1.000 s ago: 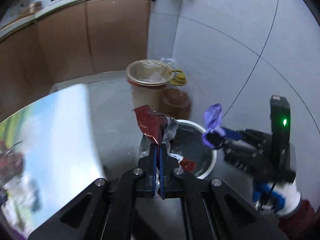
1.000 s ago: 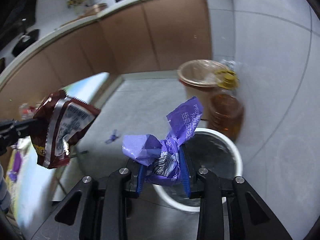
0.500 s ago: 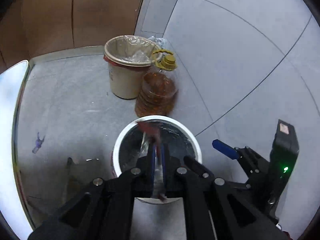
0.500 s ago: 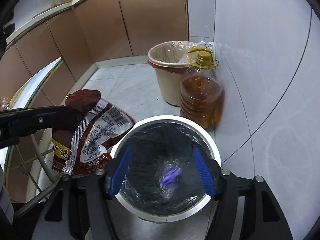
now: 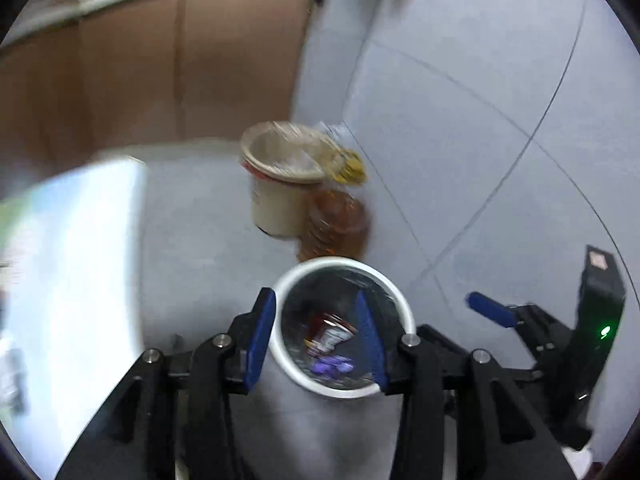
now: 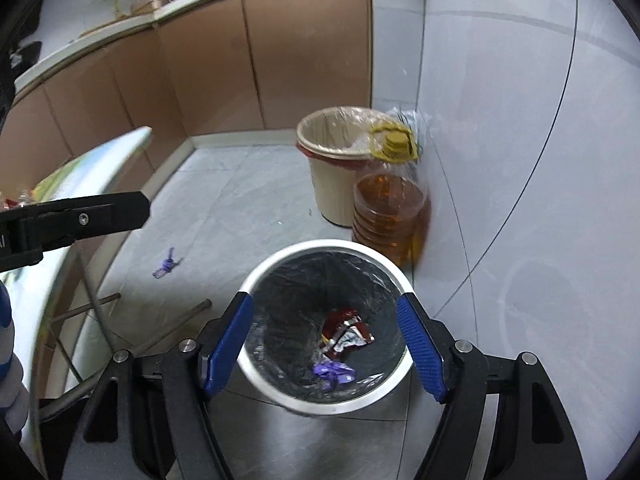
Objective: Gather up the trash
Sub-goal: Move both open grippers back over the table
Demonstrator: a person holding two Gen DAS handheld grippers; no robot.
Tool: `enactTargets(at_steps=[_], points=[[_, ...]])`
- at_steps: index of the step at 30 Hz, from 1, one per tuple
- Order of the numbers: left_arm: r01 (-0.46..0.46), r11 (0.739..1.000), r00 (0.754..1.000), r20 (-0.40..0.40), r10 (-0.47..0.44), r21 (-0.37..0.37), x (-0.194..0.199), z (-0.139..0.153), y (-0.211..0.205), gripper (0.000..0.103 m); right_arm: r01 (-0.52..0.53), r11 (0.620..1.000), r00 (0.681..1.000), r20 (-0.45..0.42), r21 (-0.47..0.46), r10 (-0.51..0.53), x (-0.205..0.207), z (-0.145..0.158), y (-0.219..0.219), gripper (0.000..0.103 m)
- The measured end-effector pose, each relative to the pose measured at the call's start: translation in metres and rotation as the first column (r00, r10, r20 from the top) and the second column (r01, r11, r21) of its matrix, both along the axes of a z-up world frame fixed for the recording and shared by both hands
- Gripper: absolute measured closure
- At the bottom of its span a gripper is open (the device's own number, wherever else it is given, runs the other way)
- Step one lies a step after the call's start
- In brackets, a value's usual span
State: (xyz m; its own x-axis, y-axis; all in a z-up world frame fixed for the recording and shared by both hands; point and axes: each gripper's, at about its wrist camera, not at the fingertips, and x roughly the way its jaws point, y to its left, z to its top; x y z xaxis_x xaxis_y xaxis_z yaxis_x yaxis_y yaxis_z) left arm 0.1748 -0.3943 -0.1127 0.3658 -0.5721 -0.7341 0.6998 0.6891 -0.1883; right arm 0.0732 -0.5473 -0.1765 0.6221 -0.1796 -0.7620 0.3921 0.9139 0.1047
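Observation:
A white-rimmed bin [image 6: 256, 272] lined with a black bag stands on the floor below both grippers. At its bottom lie a red snack wrapper [image 6: 346, 330] and a crumpled purple wrapper [image 6: 334, 372]; both show blurred in the left wrist view, the red wrapper [image 5: 330, 330] above the purple wrapper [image 5: 330, 367]. My left gripper [image 5: 314, 300] hangs over the bin [image 5: 402, 308], its jaws opening with nothing between them. My right gripper [image 6: 324, 300] is also over the bin, jaws wide and still opening, holding nothing.
A beige bin [image 6: 340, 152] with a clear liner and a large oil bottle [image 6: 390, 208] stand against the tiled wall just beyond. A purple scrap [image 6: 166, 266] lies on the floor. A table with a printed cloth [image 6: 80, 172] and metal legs is at left, brown cabinets [image 6: 200, 80] behind.
The purple wrapper left my right gripper and fell into the bin; then my left gripper opened and the red wrapper dropped in too. Both grippers moved over the bin.

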Motion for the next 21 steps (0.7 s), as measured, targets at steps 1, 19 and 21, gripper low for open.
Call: enactTargets(at_steps=[1, 19, 21], points=[[-0.024, 1.000, 0.999, 0.033, 0.025, -0.008, -0.003, 0.006, 0.013, 0.063, -0.010, 1.000, 1.000, 0.013, -0.005, 0.010, -0.002, 0.007, 0.007, 0.025], [-0.397, 0.917, 0.890, 0.253, 0.380, 0.020, -0.073, 0.037, 0.259, 0.063, -0.333, 0.940, 0.911, 0.233, -0.070, 0.340, -0.027, 0.102, 0.196, 0.000], [-0.425, 0.905, 0.876, 0.260, 0.407, 0.013, -0.081, 0.036, 0.279, 0.063, -0.360, 0.930, 0.891, 0.265, -0.079, 0.368, -0.028, 0.112, 0.210, 0.000]])
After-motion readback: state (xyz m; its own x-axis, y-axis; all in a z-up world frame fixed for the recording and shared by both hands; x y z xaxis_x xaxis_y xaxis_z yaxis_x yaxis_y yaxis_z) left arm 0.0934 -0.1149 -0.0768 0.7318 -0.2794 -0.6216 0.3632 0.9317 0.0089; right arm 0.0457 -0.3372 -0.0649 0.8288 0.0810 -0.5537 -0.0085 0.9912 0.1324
